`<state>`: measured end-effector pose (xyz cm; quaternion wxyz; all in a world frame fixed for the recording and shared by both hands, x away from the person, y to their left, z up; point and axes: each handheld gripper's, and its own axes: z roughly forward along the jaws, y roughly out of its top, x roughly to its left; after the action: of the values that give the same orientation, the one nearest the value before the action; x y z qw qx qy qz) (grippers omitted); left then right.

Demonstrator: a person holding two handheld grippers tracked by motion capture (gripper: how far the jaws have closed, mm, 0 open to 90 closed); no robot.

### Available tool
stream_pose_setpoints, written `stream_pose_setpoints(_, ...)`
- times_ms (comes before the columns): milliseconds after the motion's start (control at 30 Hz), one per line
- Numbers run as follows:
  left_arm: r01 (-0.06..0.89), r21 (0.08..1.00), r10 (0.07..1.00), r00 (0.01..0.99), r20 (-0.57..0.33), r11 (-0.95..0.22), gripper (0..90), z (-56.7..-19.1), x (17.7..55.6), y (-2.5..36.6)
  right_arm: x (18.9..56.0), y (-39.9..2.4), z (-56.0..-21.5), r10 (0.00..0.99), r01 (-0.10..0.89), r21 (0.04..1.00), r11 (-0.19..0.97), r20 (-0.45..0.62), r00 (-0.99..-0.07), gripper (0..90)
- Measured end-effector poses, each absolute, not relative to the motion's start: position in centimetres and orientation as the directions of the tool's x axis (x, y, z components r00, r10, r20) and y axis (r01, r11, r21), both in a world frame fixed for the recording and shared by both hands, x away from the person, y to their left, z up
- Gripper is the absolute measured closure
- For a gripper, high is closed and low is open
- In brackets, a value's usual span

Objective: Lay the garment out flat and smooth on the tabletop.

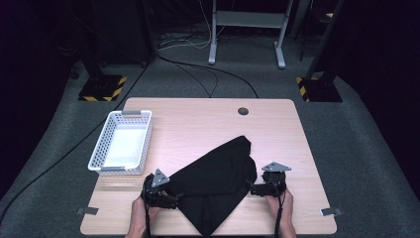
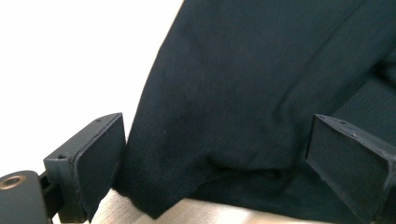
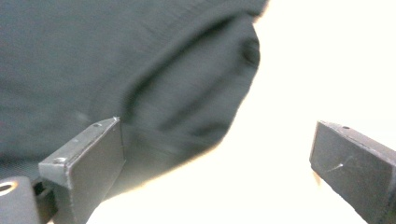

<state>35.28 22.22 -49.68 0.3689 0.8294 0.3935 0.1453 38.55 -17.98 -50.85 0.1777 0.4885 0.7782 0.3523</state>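
A black cloth (image 1: 218, 181) lies folded on the wooden table (image 1: 198, 119), running from the middle down to the near edge. My left gripper (image 1: 173, 197) sits at the cloth's left edge, jaws open; in the left gripper view the black cloth (image 2: 261, 93) lies between the spread jaws, its hem close to the left pad. My right gripper (image 1: 253, 189) sits at the cloth's right edge, also open. In the right gripper view the cloth (image 3: 116, 70) reaches past the left jaw, while bare table lies before the right jaw.
A white slatted basket (image 1: 122, 143) stands empty at the table's left side. A round cable hole (image 1: 242, 111) is near the far edge. Tape marks (image 1: 331, 212) sit at the near corners. Cables and stand feet lie on the grey floor beyond.
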Motion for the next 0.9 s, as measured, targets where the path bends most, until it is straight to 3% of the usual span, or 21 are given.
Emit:
stream_pose_setpoints(133,0.525,0.772,0.753,0.651,-0.093,-0.359,4.4,-47.9,34.6,21.9,38.4,-19.6,-50.9,0.891,0.645,0.722,0.248,0.092,-0.445,4.0)
stream_pose_setpoints(300,0.480,0.786,0.728,0.683,-0.055,-0.391,5.4,-46.2,34.8,20.1,38.4,-19.2,-50.9,0.892,0.643,0.713,0.282,0.053,-0.449,2.2)
stream_pose_setpoints(567,0.452,0.781,0.697,0.716,-0.030,-0.431,7.6,-45.5,35.9,17.2,38.6,-19.6,-50.9,0.887,0.649,0.715,0.259,0.090,-0.453,0.2)
stream_pose_setpoints(900,0.422,0.751,0.631,0.776,-0.009,-0.508,8.3,-46.1,36.7,12.7,38.7,-19.5,-50.9,0.896,0.651,0.714,0.257,0.077,-0.438,0.3)
